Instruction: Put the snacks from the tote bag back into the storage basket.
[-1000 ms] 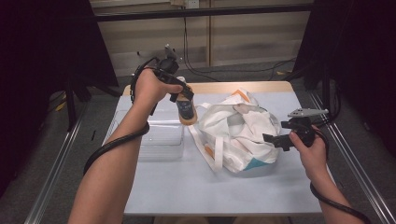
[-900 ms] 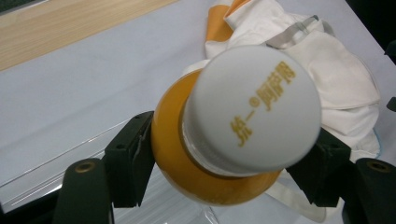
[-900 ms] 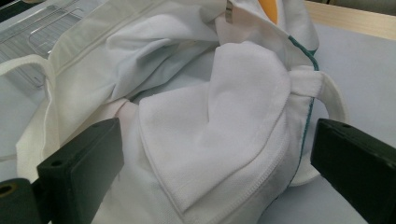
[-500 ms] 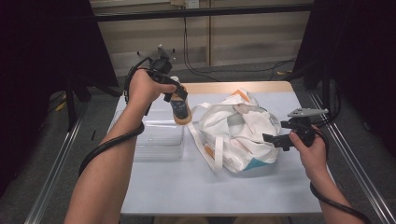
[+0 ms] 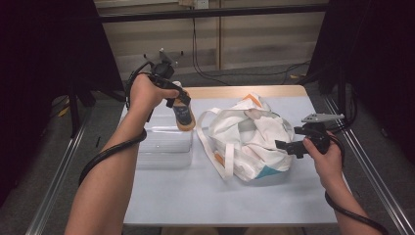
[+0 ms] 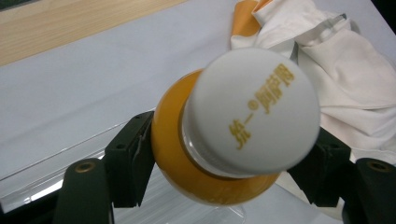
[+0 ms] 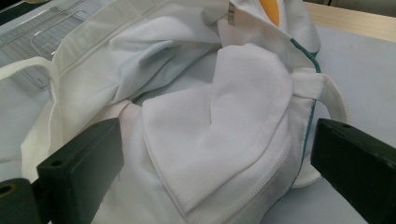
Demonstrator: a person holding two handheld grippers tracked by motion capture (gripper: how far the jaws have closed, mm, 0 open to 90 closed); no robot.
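Left of the white cloth bag [image 5: 249,137], the left gripper [image 5: 179,104] held a small bottle [image 5: 183,115] up off the table [image 5: 210,196], jaws clamped on its orange body just under the white cap [image 6: 252,109]. Bottle hung above the near-bag end of a clear plastic tray [image 5: 161,147], tilted, cap toward the gripper's camera. Right of the bag, the right gripper [image 5: 284,146] sat at the bag's rim with jaws spread wide, a fold of white fabric [image 7: 219,135] between them but the pads not pressing on it. Judged step: getting the bottle into the bag. To do it well, the right gripper should probably pinch the rim and lift so the mouth opens; the bag lay crumpled, opening hard to make out. Bottle should travel over the near strap [image 5: 213,147], not through it. Grip looked off-centre on a round body, so slip risk; keep squeeze steady, lower before letting go.
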